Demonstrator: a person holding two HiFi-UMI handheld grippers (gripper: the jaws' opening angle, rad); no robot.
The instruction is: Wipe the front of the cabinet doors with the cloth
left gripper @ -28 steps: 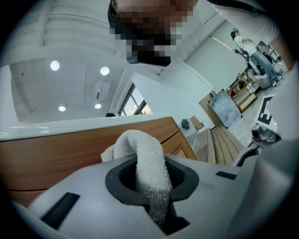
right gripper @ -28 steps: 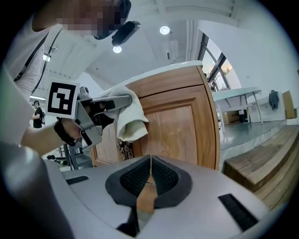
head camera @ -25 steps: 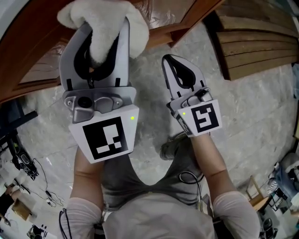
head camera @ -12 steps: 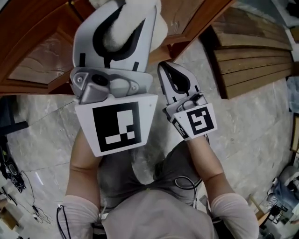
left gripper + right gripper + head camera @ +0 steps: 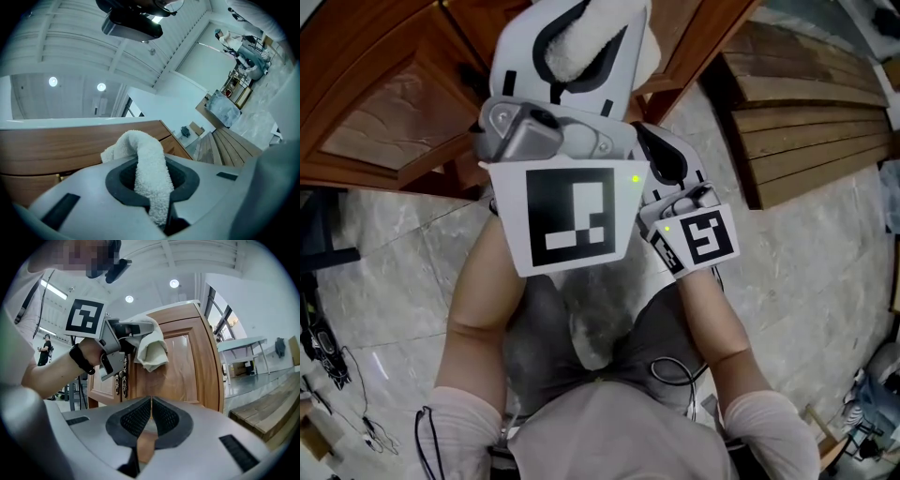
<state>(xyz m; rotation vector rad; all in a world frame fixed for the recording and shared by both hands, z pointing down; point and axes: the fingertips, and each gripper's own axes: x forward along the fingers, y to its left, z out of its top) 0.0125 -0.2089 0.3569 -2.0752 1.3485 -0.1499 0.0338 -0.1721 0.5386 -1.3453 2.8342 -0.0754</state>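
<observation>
Ok, head view, left side: brown wooden cabinet door (image 5: 394, 122) over grey stone floor (image 5: 403, 272). Left hand-held gripper (image 5: 581, 56) was raised at the door, jaws clamped on the white cloth (image 5: 581, 37); its own view showed a terry fold pinched in the pads and bulging out past the tips. Marker cube (image 5: 567, 216) faced the head camera. From the right gripper view the cloth hung bunched at the upper door panel, right beside the ornate metal handles (image 5: 124, 376); actual contact with the wood couldn't be confirmed. Right hand-held gripper (image 5: 151, 401) sat lower, just beside the left one, aimed at the same door, jaws together with nothing between them, only door wood visible through the gap. Its marker cube (image 5: 698, 236) was also facing up. Far right: stack of wooden slats (image 5: 806, 122) on the floor, clear of both grippers
</observation>
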